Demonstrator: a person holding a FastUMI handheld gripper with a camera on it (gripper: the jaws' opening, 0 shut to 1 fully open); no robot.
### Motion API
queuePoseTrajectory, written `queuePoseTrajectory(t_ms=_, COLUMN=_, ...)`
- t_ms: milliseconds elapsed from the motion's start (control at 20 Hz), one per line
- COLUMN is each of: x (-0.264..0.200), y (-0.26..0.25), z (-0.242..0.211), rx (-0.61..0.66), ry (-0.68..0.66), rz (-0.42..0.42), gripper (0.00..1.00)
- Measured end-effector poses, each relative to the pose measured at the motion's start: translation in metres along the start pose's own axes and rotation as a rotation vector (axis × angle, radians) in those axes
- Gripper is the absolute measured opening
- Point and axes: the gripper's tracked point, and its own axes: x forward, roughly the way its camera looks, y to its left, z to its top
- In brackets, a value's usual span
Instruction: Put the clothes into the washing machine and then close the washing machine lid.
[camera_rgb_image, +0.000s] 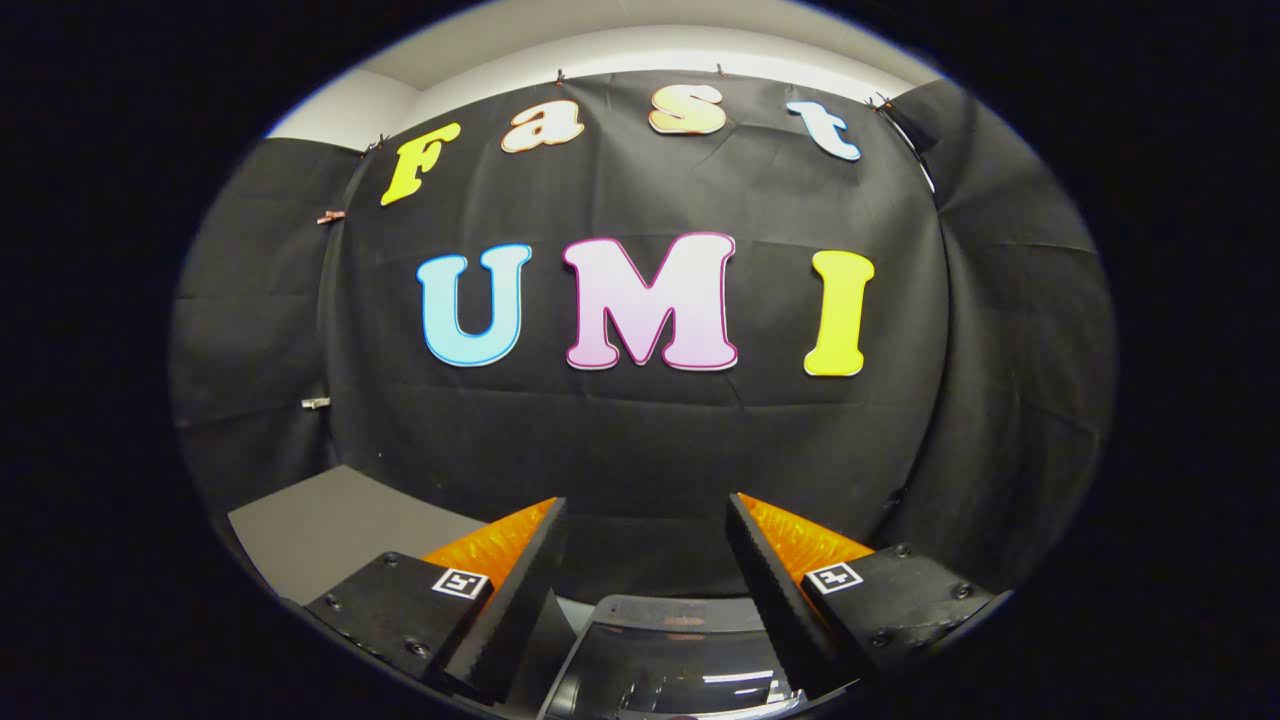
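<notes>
The washing machine's glossy, dark, see-through lid (680, 655) lies low between the two fingers, close under the camera. Its rounded pale rim arcs from one finger to the other, and ceiling lights reflect as bright streaks on its surface. Whether the lid is fully seated cannot be determined from this angle. The body of the machine below it is hidden, and so is whatever the drum holds.

The gripper (645, 520) is held above the lid and aimed level at the booth wall. Its fingers stand spread well apart, with a wide gap between the tips and nothing held in that gap. Neither finger touches the lid. The inner face of each finger (775, 590) carries a ribbed, toothed pad. Each finger base carries a small square black-and-white marker tag (834, 577), fixed to a flat bolted mounting plate.

Beyond the fingertips hangs the black cloth booth wall (640, 440), creased and clipped along its top edge. To the left of the left finger, a flat grey tabletop surface (330, 530) runs back to the foot of the cloth. Above the cloth, a pale wall and ceiling band (600, 50) is visible.
</notes>
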Motion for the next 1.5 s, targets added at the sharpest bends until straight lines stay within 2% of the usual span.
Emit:
queuePoseTrajectory(t_ms=300, x=-0.015, y=0.028, z=0.009, rx=0.015, ry=-0.027, rz=0.024, gripper=0.99)
queuePoseTrajectory(t_ms=800, x=-0.044, y=0.076, z=0.018, rx=0.03, ry=-0.05, rz=0.013, gripper=0.99)
queuePoseTrajectory(t_ms=1150, x=-0.055, y=0.117, z=0.018, rx=0.035, ry=-0.038, rz=0.052, gripper=0.99)
queuePoseTrajectory(t_ms=1500, x=-0.061, y=0.127, z=0.027, rx=0.014, ry=-0.07, rz=0.053, gripper=0.99)
